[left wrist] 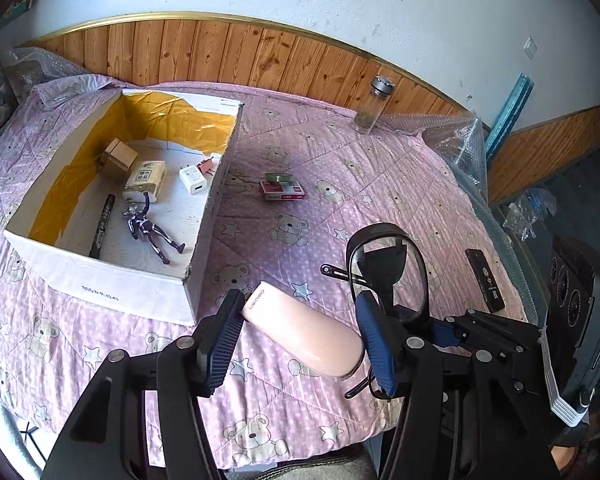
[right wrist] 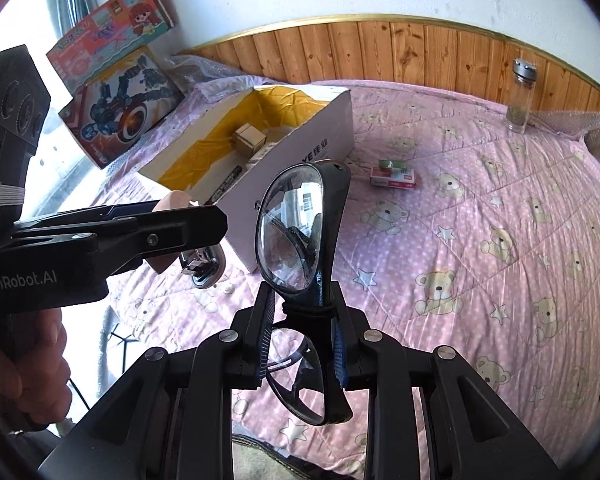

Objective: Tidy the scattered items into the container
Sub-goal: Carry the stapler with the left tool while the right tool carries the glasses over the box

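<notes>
My left gripper (left wrist: 300,306) is shut on a pink plastic item (left wrist: 308,332) and holds it just above the quilt, near the front right corner of the white cardboard box (left wrist: 120,288). The box holds a toy figure (left wrist: 150,228), a marker, a tissue pack (left wrist: 146,176), a white charger and a small carton. My right gripper (right wrist: 302,332) is shut on black-framed glasses (right wrist: 292,232), held upright in the air right of the box (right wrist: 300,160). In the left wrist view the glasses (left wrist: 380,232) stand just right of the pink item.
On the pink bear-print quilt lie a red staple box (left wrist: 282,192) with a green tape roll (left wrist: 278,177) behind it, and a flat black item (left wrist: 485,280) near the right edge. A glass bottle (left wrist: 374,104) stands by the wooden wall panel. Toy cartons (right wrist: 120,108) lean at the far left.
</notes>
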Action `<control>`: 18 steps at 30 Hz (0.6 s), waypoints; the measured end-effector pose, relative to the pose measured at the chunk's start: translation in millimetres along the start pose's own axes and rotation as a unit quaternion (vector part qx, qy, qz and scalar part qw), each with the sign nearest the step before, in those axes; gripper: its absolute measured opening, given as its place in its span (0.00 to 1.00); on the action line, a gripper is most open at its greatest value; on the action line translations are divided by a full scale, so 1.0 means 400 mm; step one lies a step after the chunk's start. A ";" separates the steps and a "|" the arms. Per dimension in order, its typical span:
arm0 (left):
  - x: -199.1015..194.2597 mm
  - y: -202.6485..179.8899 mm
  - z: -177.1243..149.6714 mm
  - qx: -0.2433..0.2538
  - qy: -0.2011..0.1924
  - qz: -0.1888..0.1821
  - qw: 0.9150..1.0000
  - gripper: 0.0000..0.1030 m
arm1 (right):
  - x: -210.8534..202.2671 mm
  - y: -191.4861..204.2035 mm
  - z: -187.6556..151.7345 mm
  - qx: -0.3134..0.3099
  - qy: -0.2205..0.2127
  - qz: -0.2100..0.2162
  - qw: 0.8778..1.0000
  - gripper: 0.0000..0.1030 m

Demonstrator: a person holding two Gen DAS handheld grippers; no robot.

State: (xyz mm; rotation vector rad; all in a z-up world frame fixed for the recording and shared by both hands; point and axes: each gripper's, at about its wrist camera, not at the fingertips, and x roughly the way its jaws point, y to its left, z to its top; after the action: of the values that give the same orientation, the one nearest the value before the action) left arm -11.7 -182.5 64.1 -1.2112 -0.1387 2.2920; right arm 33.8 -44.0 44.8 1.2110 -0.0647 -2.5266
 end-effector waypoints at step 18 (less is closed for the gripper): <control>-0.138 0.144 0.058 -0.037 -0.054 0.014 0.998 0.57 | 0.009 0.131 0.137 -0.048 -0.014 0.050 0.997 0.26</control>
State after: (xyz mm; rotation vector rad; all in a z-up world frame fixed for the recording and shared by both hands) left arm -28.8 -255.7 99.6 -1.1321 -0.2507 2.3960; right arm 4.6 -100.3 86.6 1.1075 -0.0092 -2.4312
